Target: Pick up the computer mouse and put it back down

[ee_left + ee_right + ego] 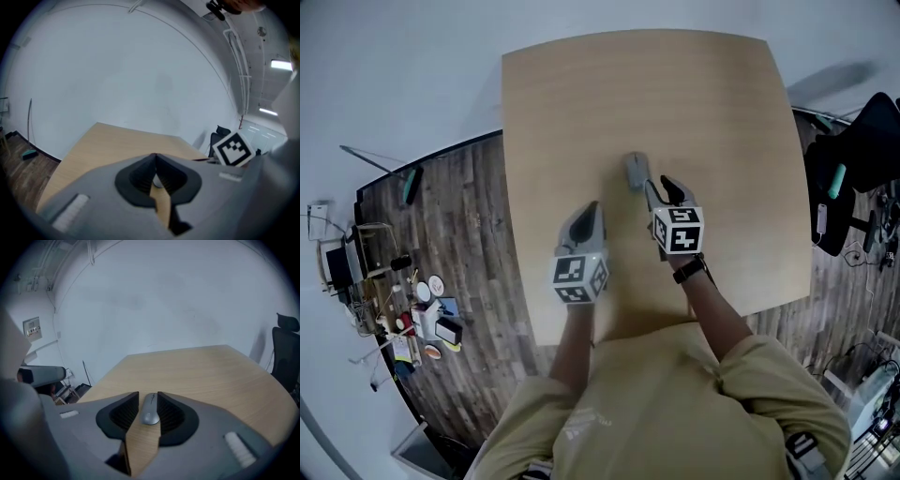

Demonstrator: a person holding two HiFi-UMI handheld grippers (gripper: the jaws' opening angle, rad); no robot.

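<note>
Pale wooden table [581, 103] on a dark plank floor [459, 225], with a white wall [164, 301] behind. The computer mouse [636, 171] lies near the table's centre, at 10 o'clock just beyond the right gripper [662, 187], whose jaws are partly spread and empty. The left gripper [592, 208] has its jaws pressed together.

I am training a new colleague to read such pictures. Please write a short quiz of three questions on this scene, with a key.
1. True or false: the computer mouse lies on the floor.
2. Which tongs are nearer the mouse? A) left tongs B) right tongs
3. In the right gripper view, what shows in the gap between the tongs?
Key: 1 false, it lies on the table; 2 B; 3 the mouse.
</note>
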